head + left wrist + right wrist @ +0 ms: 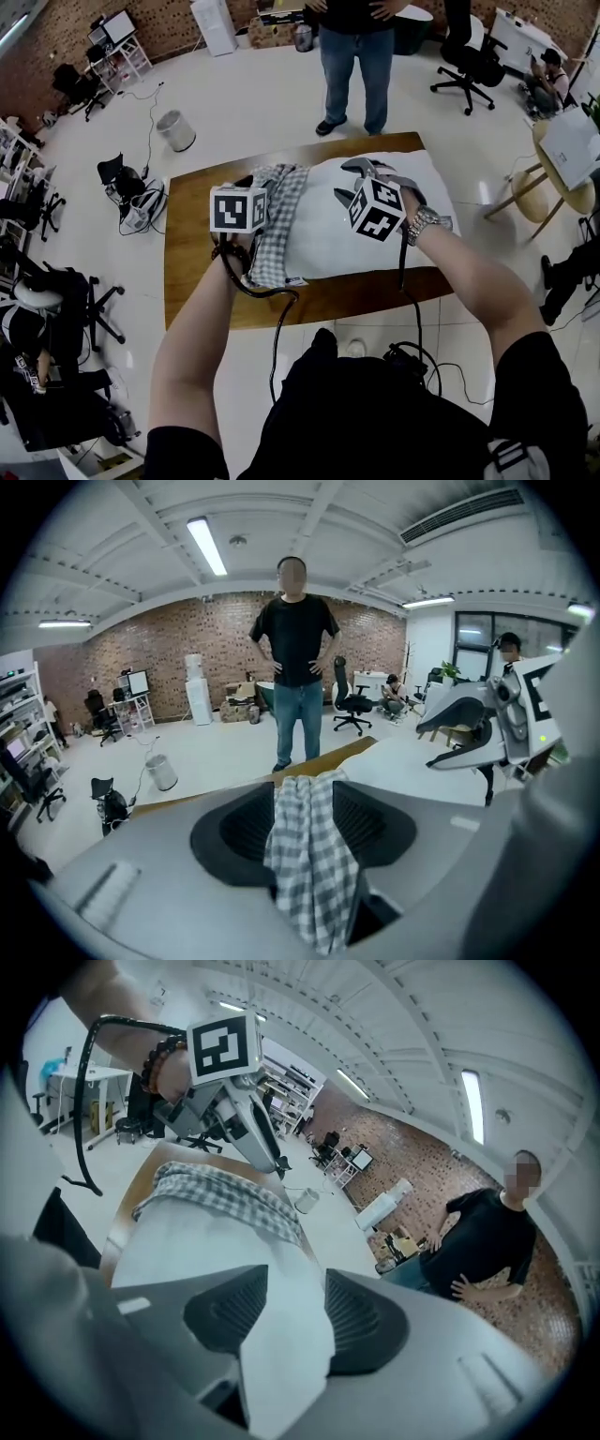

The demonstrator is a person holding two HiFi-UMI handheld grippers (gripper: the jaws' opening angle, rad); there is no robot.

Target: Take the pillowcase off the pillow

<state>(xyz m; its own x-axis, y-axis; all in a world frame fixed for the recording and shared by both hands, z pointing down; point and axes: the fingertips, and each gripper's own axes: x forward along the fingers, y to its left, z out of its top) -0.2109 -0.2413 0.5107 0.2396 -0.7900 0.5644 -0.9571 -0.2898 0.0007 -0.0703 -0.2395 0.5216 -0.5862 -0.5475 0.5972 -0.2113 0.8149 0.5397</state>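
A white pillow (328, 230) lies on the wooden table (192, 267). The grey-and-white checked pillowcase (277, 225) is bunched round the pillow's left end. My left gripper (261, 183) is shut on a fold of the checked cloth (311, 855), which hangs down between its pads. My right gripper (354, 183) is shut on the pillow's bare white fabric (281, 1335) at the other end. In the right gripper view the pillowcase (225, 1199) shows as a checked band across the pillow, with the left gripper (246, 1133) above it. The right gripper (473, 726) also shows at the right of the left gripper view.
A person (356, 42) stands with hands on hips just past the table's far edge. A small bin (175, 129) and office chairs (469, 56) stand on the floor around. A light round table (567, 164) is at the right.
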